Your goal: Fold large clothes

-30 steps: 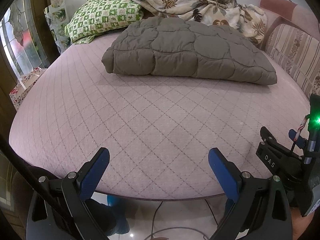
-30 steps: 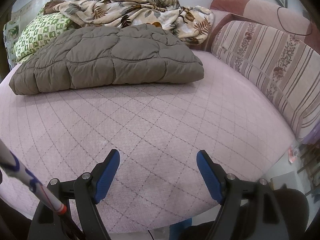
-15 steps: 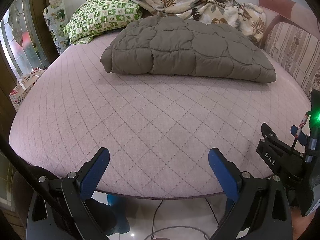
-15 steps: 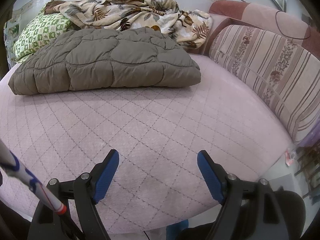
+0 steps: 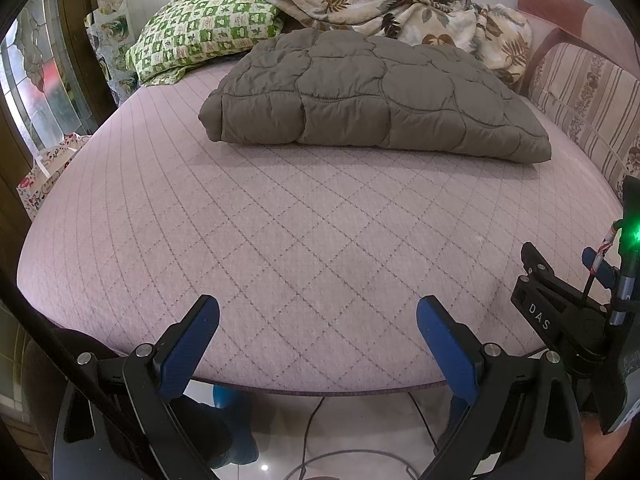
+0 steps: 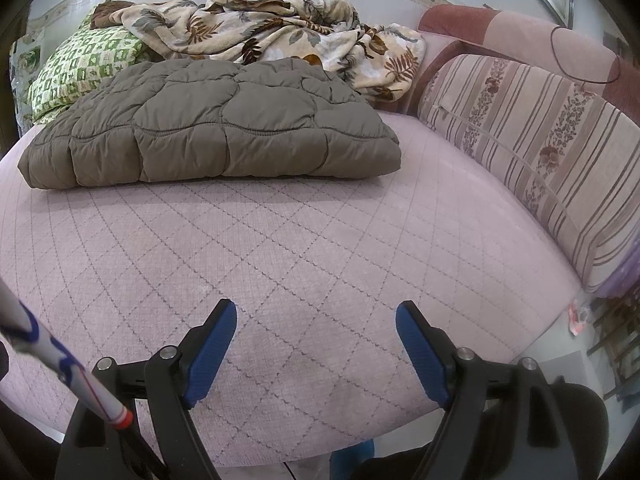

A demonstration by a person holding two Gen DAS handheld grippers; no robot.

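**Waiting over the bed with both grippers wide open**

Lying on the far half of the pink bed is the big grey puffy coat. It is folded into a thick, flat bundle with round stitched shapes on top. The coat rests on the bed cover, well apart from both grippers.

The left gripper hangs over the near edge of the bed. Its blue pads are spread far apart, and nothing is between them. The right gripper also hangs over the near part of the bed. Its jaws are spread wide too, with only the pink cover showing in the gap. In the left wrist view, part of the right gripper shows at the right edge, with a small green light on it.

Behind the coat, at the far end, sits a green and white checked pillow on the left. A cream blanket with leaf prints is bunched up beside it. A striped cushion runs along the right side of the bed.
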